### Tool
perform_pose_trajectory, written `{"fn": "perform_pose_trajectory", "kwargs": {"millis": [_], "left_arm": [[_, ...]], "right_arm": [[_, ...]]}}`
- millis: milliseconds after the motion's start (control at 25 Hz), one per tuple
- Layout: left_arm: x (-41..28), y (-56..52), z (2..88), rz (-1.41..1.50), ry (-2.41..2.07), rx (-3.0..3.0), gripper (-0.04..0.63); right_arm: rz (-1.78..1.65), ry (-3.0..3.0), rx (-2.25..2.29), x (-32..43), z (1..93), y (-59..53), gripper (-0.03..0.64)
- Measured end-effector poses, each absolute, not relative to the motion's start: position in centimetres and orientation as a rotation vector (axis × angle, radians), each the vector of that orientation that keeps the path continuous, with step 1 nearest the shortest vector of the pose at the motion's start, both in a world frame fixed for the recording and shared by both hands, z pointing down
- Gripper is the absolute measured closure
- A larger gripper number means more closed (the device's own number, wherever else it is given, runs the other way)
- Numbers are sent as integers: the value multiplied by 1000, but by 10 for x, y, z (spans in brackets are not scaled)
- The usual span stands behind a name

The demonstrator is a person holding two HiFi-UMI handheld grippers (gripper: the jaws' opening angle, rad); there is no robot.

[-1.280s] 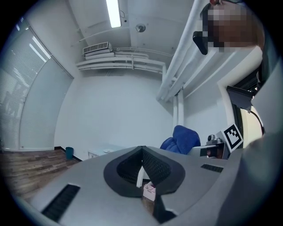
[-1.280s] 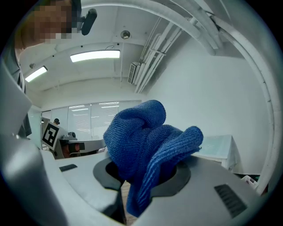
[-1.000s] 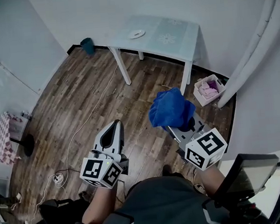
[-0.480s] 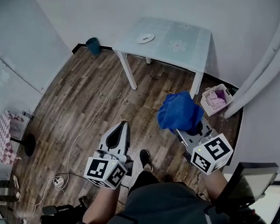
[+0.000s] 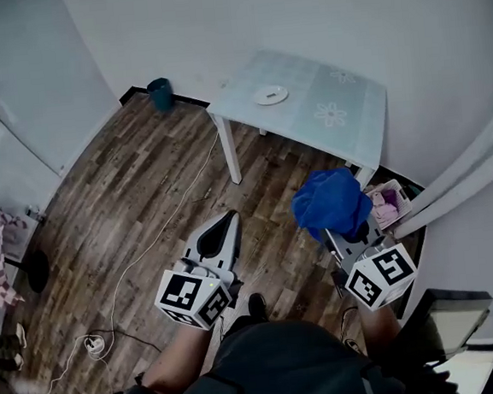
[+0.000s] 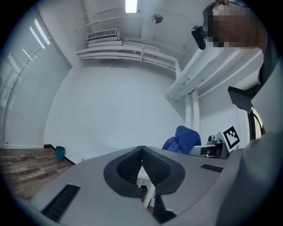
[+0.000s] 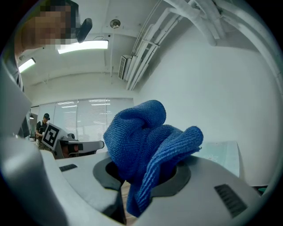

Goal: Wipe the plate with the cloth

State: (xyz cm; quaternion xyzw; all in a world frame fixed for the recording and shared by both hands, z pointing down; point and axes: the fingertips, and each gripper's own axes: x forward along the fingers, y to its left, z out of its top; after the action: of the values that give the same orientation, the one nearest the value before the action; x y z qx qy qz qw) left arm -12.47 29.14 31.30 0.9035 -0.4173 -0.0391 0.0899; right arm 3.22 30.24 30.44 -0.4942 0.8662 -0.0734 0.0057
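A small white plate lies on the pale table at the far side of the room. My right gripper is shut on a bunched blue cloth, held up over the floor short of the table. The cloth fills the right gripper view between the jaws. My left gripper is shut and empty, its jaw tips meeting. The blue cloth and the right gripper show to its right in the left gripper view.
A wood floor with a white cable lies below. A teal bin stands by the wall. A white basket with pink cloth sits beside the table leg. White table legs stand ahead.
The table and plate have come nearer and lower in the head view as I walk toward them. Both grippers keep their pose, the cloth still held.
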Motion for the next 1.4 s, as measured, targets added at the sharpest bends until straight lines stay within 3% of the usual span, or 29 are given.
{"fn": "perform_pose_trajectory", "kwargs": {"millis": [920,1400], "left_arm": [[-135,74,323,-117,-1246,2642,586],[-53,-78,319,-64,-1297,2599,586]], "right_arm": [[-248,2752,-1487,12,310,76,488],[-266,2790,-1400,87,310,-64,488]]}}
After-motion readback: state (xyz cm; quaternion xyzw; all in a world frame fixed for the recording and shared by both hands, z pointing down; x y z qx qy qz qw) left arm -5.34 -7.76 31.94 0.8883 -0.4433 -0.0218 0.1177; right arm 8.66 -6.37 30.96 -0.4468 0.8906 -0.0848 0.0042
